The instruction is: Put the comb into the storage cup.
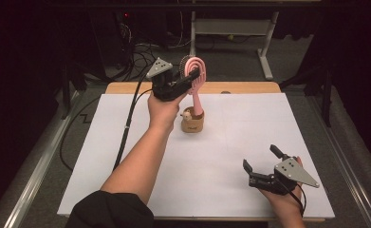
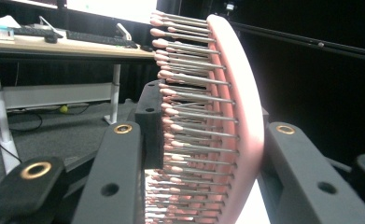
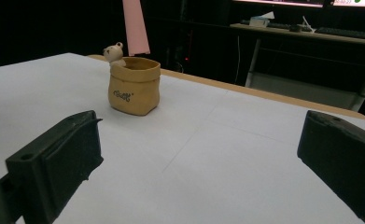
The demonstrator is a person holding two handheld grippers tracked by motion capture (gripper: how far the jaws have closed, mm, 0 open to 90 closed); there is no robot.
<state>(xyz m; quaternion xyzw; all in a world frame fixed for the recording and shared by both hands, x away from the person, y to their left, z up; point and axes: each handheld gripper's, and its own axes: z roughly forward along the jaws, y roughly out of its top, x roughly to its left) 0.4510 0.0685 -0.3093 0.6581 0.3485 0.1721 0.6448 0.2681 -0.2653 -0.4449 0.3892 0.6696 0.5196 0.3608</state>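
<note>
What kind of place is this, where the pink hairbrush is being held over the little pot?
Probably a lab or office workroom: a white-topped table under dark surroundings, a desk with keyboards behind, and cables on grey carpet.

The only writing in sight is a small dark inscription on the front of the tan, sack-shaped ceramic pot (image 3: 134, 86) with the little bear figure at its rim. In the right gripper view it shows as a short, slanted word in cursive, too small and blurred to read. Nothing else carries a legible label, brand, number or sign.
</note>
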